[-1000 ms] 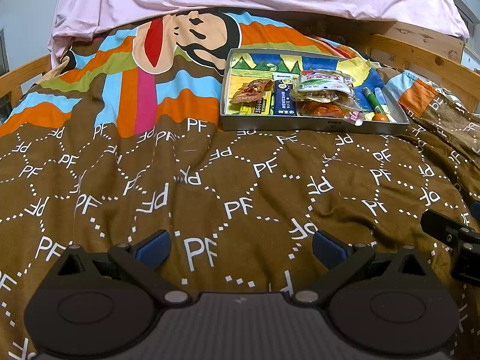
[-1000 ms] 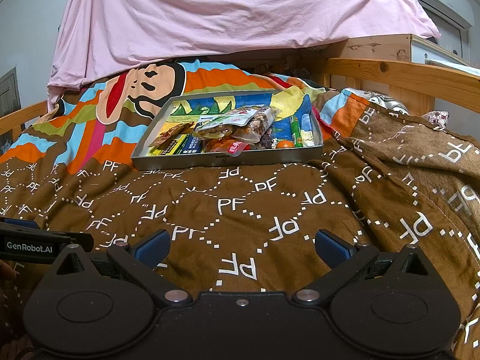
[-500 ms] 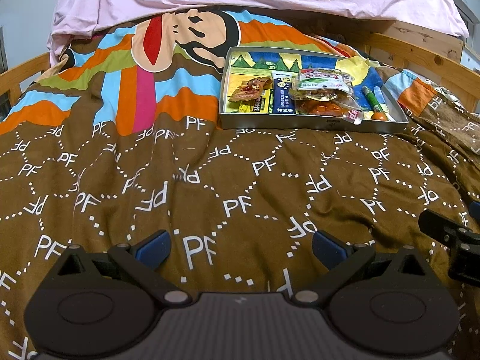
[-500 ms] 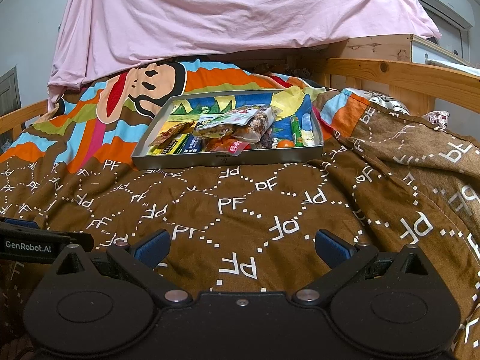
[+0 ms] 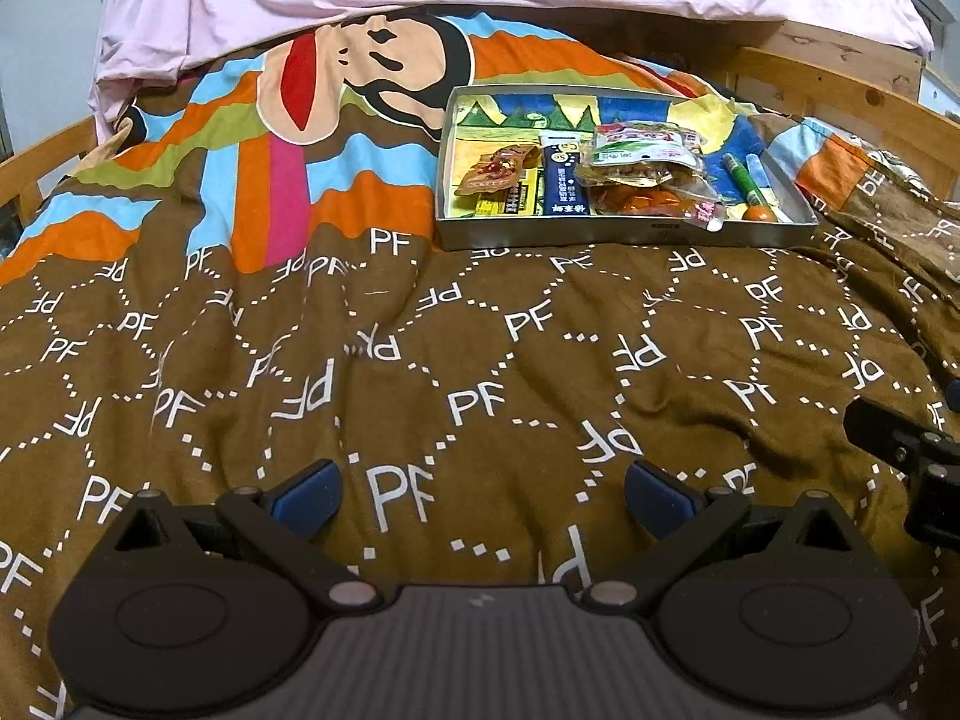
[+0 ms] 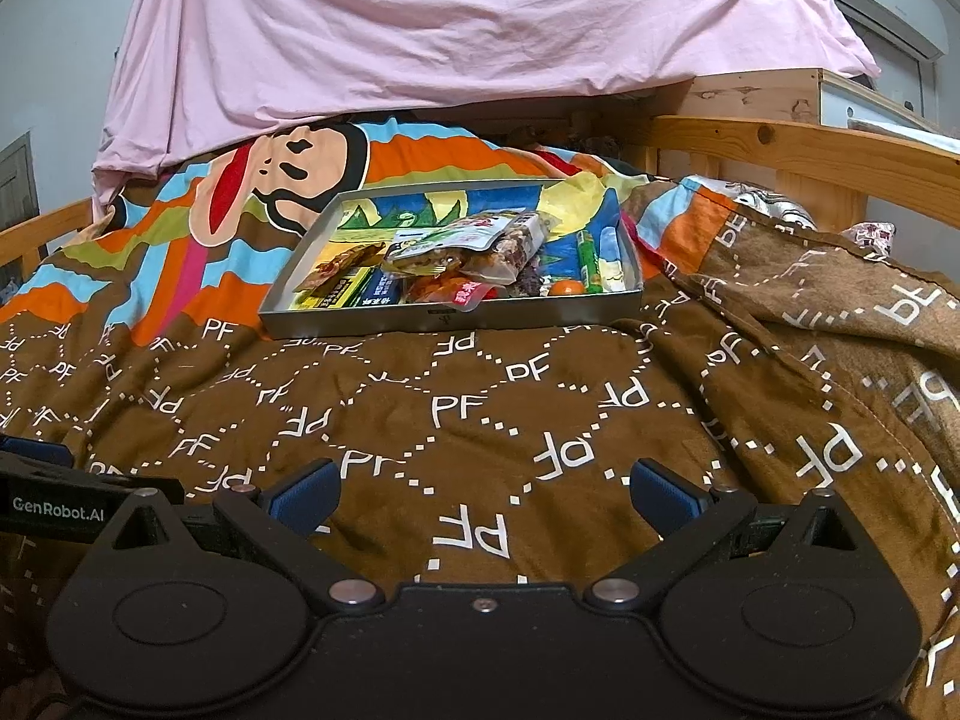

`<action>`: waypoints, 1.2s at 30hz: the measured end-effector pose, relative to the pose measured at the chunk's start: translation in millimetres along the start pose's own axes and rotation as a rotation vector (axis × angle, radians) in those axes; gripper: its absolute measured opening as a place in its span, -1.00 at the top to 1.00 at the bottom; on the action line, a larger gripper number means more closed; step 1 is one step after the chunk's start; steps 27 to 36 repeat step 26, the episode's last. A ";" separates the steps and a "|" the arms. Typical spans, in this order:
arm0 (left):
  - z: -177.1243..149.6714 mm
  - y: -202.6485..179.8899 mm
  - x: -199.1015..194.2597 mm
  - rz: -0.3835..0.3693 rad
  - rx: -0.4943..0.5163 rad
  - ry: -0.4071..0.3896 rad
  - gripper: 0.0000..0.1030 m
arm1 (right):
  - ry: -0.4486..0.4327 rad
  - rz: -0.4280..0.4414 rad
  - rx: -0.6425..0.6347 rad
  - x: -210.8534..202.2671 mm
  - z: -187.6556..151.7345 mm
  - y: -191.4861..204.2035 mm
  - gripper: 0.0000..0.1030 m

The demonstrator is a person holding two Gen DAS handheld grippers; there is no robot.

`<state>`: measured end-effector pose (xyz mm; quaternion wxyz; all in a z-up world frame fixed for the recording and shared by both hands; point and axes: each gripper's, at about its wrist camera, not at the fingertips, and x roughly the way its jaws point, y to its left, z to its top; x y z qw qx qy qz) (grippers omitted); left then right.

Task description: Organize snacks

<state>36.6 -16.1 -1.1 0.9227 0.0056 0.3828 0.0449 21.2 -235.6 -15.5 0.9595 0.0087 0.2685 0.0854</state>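
A shallow grey metal tray [image 5: 624, 235] [image 6: 450, 319] lies on the brown blanket, far ahead of both grippers. Inside are several snack packs: a dark blue stick pack [image 5: 563, 183], a clear bag of nuts [image 5: 645, 150] [image 6: 474, 243], a red-orange pouch [image 5: 498, 171], a green tube [image 5: 744, 183] [image 6: 588, 261] and a small orange ball [image 5: 757, 214] [image 6: 567, 288]. My left gripper [image 5: 480, 489] is open and low over the blanket, holding nothing. My right gripper [image 6: 483, 492] is open too, with nothing between its blue pads. Each gripper shows at the edge of the other's view.
The brown blanket [image 5: 480, 360] printed with white PF letters and a cartoon monkey face [image 5: 372, 72] covers the bed. A pink sheet [image 6: 480, 30] hangs across the back. Wooden bed rails [image 6: 810, 150] run along the right and left sides. The blanket is bunched up at the right [image 6: 840, 300].
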 end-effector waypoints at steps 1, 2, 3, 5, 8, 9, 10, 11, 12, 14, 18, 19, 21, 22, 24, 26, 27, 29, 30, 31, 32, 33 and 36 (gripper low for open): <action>-0.4 -0.6 -0.3 0.000 0.003 0.000 -0.99 | 0.000 0.001 0.000 -0.1 0.9 0.7 -0.99; 0.0 -0.6 0.0 0.001 0.004 0.001 -0.99 | 0.000 0.001 0.000 -0.1 0.7 0.3 -0.99; 0.1 -0.5 0.2 0.001 0.005 0.001 -0.99 | 0.000 0.001 0.001 -0.2 1.3 1.0 -0.99; 0.1 -0.7 0.1 0.001 0.005 0.001 -0.99 | 0.001 0.001 -0.001 0.2 0.5 1.1 -0.99; -0.1 -0.7 0.1 0.001 0.005 0.004 -0.99 | 0.001 0.001 -0.001 0.1 0.8 1.4 -0.99; -0.3 -0.8 0.1 0.001 0.006 0.005 -0.99 | 0.002 0.000 -0.001 0.3 0.0 0.4 -0.99; -0.4 -1.0 0.3 0.001 0.007 0.005 -0.99 | 0.001 0.000 -0.001 0.1 1.0 1.5 -0.99; -0.6 -1.4 0.4 0.000 0.009 0.006 -0.99 | 0.001 0.000 -0.001 0.1 1.0 1.4 -0.99; -0.8 -1.7 0.6 -0.001 0.012 0.008 -0.99 | 0.001 0.001 -0.001 0.2 1.0 1.4 -0.99; -1.1 -2.0 0.7 -0.002 0.020 0.010 -0.99 | 0.002 0.000 -0.001 0.4 1.0 1.6 -0.99; -1.1 -2.7 0.6 -0.004 0.025 0.009 -0.99 | 0.005 -0.001 -0.001 0.6 -0.9 1.1 -0.99; -1.1 -2.8 0.5 -0.003 0.026 0.009 -0.99 | 0.005 0.000 -0.002 0.7 -0.1 1.7 -0.99; -0.9 -2.8 0.6 -0.003 0.025 0.009 -0.99 | 0.006 0.000 -0.002 0.8 -0.2 1.9 -0.99; -1.0 -2.8 0.5 -0.003 0.025 0.009 -0.99 | 0.008 0.000 -0.003 1.0 0.0 2.4 -0.99; -0.8 -2.9 0.6 -0.003 0.026 0.009 -0.99 | 0.010 -0.001 -0.004 1.0 -0.2 2.3 -0.99; -0.9 -2.9 0.7 -0.003 0.025 0.009 -0.99 | 0.010 -0.001 -0.004 1.1 -0.2 2.4 -0.99; -0.9 -2.9 0.7 -0.003 0.025 0.009 -0.99 | 0.010 -0.001 -0.004 1.1 -0.2 2.4 -0.99; -0.9 -2.9 0.7 -0.003 0.025 0.009 -0.99 | 0.010 -0.001 -0.004 1.1 -0.2 2.4 -0.99; -0.9 -2.9 0.7 -0.003 0.025 0.009 -0.99 | 0.010 -0.001 -0.004 1.1 -0.2 2.4 -0.99; -0.9 -2.9 0.7 -0.003 0.025 0.009 -0.99 | 0.010 -0.001 -0.004 1.1 -0.2 2.4 -0.99; -0.9 -2.9 0.7 -0.003 0.025 0.009 -0.99 | 0.010 -0.001 -0.004 1.1 -0.2 2.4 -0.99; -0.9 -2.9 0.7 -0.003 0.025 0.009 -0.99 | 0.010 -0.001 -0.004 1.1 -0.2 2.4 -0.99; -0.9 -2.9 0.7 -0.003 0.025 0.009 -0.99 | 0.010 -0.001 -0.004 1.1 -0.2 2.4 -0.99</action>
